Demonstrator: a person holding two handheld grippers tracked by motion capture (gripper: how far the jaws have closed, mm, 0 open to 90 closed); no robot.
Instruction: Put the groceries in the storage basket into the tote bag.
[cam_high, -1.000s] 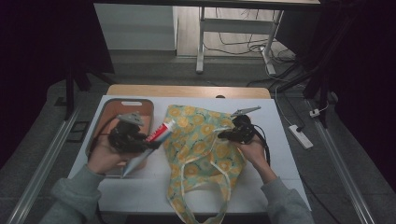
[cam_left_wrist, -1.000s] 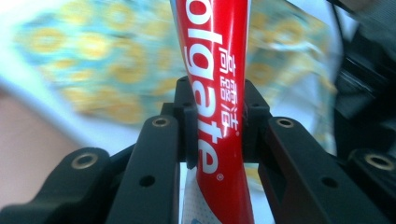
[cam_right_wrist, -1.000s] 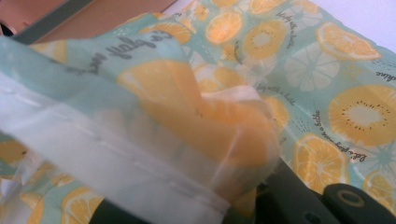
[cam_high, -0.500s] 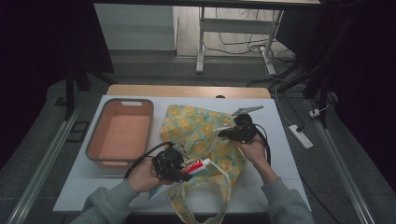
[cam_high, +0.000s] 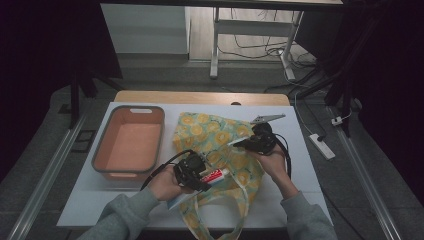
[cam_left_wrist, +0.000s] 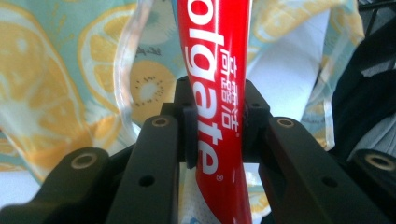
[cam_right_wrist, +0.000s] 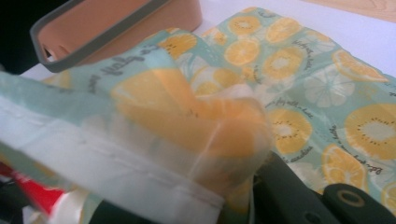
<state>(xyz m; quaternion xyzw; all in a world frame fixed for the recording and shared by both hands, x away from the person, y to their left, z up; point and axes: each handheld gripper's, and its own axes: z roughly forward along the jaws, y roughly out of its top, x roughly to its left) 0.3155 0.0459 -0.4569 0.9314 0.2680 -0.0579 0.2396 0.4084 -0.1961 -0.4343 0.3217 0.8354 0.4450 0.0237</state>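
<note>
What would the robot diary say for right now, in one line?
left tongs: shut on toothpaste tube | right tongs: shut on bag edge | fruit-print bag: held open | tube at bag mouth | orange bin: beside bag

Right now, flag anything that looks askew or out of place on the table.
Nothing is spilled or damaged. The bag lies rumpled, its rim bunched where the right gripper pinches it. The left gripper holds the toothpaste at the bag's mouth. The orange bin sits square.

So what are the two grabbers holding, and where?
The left gripper squeezes the toothpaste tube around its middle. The right gripper pinches the top edge of the lemon bag, holding it open.
</note>
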